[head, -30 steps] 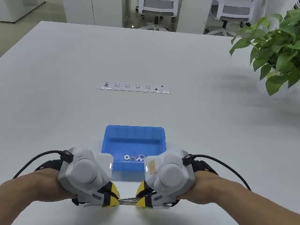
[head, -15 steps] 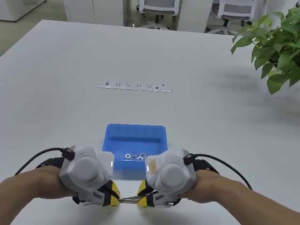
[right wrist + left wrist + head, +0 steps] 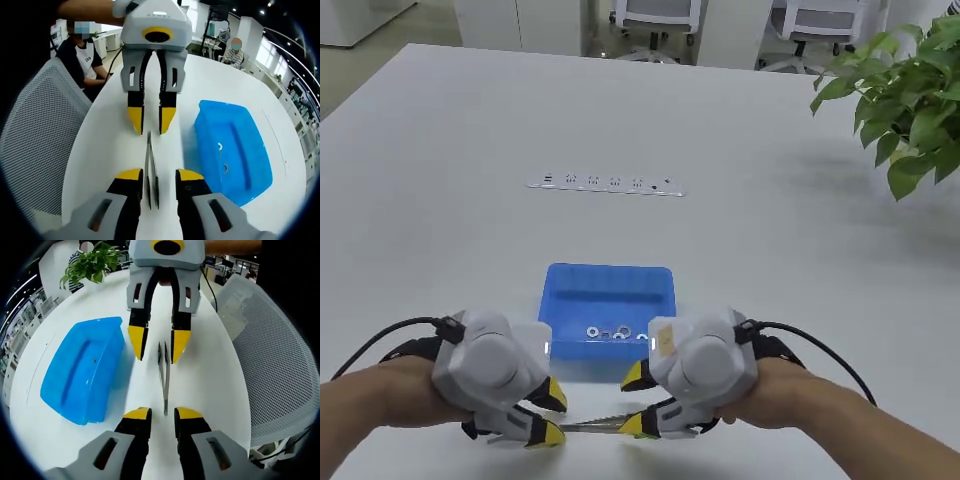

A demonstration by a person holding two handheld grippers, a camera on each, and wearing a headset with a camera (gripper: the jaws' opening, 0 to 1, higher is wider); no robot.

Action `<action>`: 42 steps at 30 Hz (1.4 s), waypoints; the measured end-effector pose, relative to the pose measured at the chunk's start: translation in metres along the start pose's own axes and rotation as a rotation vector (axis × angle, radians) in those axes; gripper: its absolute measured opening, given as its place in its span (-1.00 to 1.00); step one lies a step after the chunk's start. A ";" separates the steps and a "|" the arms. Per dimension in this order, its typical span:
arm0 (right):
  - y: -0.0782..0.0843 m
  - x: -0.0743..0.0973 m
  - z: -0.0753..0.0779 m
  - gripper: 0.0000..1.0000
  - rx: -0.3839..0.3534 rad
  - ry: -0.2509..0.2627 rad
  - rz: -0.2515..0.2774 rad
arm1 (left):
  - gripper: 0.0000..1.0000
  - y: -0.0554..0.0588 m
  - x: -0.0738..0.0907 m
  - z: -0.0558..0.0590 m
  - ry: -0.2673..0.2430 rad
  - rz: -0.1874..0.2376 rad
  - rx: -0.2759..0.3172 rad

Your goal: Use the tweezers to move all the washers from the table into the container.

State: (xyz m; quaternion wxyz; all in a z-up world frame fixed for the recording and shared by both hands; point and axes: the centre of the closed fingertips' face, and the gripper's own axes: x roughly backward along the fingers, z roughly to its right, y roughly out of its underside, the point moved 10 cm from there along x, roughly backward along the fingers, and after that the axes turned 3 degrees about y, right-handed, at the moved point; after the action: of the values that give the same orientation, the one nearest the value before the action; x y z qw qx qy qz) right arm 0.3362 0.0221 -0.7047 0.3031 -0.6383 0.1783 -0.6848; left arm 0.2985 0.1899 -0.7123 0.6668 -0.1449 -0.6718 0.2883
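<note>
Thin metal tweezers [image 3: 592, 426] lie flat on the white table near its front edge, pointing from one gripper to the other. My left gripper [image 3: 548, 413] faces right and is open, with the tweezers' narrow tip [image 3: 165, 407] reaching between its yellow fingertips. My right gripper [image 3: 642, 400] faces left, also open, its fingertips either side of the tweezers' wide end [image 3: 151, 185] without touching it. Just beyond them stands the blue container [image 3: 608, 285] with several washers [image 3: 610, 333] in it, two of them seen as washers [image 3: 220, 146] in the right gripper view.
A white power strip [image 3: 605, 185] lies across the table's middle. A green plant [image 3: 910, 90] hangs over the far right. Office chairs [image 3: 655, 15] stand behind the table. A grey mesh chair [image 3: 280, 340] is close to the front edge.
Both grippers' jaws have spread apart. The left gripper has shifted a little left and the right gripper a little right. The tweezers stay on the table.
</note>
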 end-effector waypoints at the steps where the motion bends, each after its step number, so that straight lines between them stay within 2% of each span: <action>1: 0.000 0.004 0.001 -0.43 -0.021 0.016 0.012 | -0.47 0.001 0.003 0.001 -0.003 0.010 0.012; 4: 0.001 0.014 0.002 -0.35 -0.066 0.051 0.044 | -0.41 0.001 0.012 0.001 -0.031 0.051 0.051; 6: 0.002 0.021 0.004 -0.30 -0.104 0.085 0.063 | -0.33 -0.001 0.018 0.001 -0.058 0.102 0.097; 9: 0.004 0.031 0.005 -0.20 -0.135 0.122 0.083 | -0.17 -0.005 0.029 0.001 -0.096 0.178 0.130; 11: 0.006 0.039 0.006 -0.15 -0.176 0.156 0.105 | -0.09 -0.005 0.036 0.001 -0.122 0.211 0.159; 13: 0.009 0.047 0.006 -0.06 -0.205 0.194 0.123 | 0.00 -0.007 0.042 0.003 -0.145 0.235 0.170; 16: 0.013 0.059 0.006 0.02 -0.244 0.249 0.154 | 0.14 -0.007 0.052 0.005 -0.188 0.309 0.206; 17: 0.015 0.065 0.006 0.05 -0.260 0.275 0.171 | 0.20 -0.006 0.054 0.007 -0.195 0.321 0.215; 23: 0.023 0.084 0.002 0.25 -0.317 0.352 0.234 | 0.50 -0.004 0.068 0.015 -0.286 0.437 0.270; 30: 0.031 0.100 -0.005 0.44 -0.371 0.420 0.300 | 0.71 -0.001 0.073 0.025 -0.344 0.482 0.297; 42: 0.039 0.111 -0.017 0.74 -0.421 0.471 0.364 | 0.95 -0.002 0.083 0.035 -0.423 0.552 0.331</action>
State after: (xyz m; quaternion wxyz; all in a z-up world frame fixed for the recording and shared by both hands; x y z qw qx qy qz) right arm 0.3265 -0.0810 -0.6457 0.2329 -0.4694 0.4909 -0.6961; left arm 0.2584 0.2294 -0.6415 0.4250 -0.1483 -0.6747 0.5850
